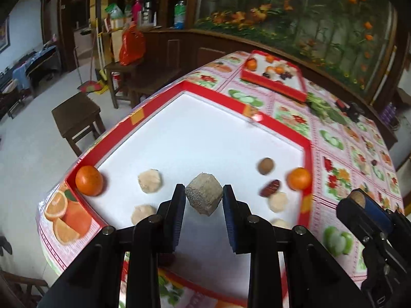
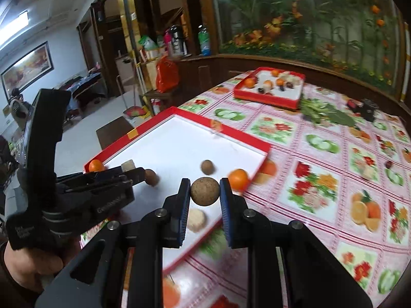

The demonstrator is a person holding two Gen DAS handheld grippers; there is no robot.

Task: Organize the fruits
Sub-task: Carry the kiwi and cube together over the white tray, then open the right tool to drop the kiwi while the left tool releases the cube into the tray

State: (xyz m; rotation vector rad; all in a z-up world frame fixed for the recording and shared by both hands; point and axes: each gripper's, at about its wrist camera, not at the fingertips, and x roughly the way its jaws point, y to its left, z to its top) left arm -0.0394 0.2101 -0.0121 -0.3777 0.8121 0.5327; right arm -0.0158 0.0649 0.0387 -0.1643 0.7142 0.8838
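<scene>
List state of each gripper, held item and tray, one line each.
left gripper: shut on grey cube
grey cube: held above near tray
right gripper: shut on brown ball
brown ball: held, lifted
near tray: partly filled
far tray: holds fruit

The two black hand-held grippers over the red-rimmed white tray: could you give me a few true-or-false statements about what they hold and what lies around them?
1. The left gripper clamps a grey-beige cube-shaped block. True.
2. The right gripper is empty. False: it holds a round brown ball between its fingers.
3. Two oranges lie in the near red-rimmed white tray, one orange in its left corner. True.
4. The far red tray by the flower mural is bare. False: it holds oranges and other small items.
5. The table is covered by a plain white cloth. False: the tablecloth shows printed fruit and flowers.
</scene>
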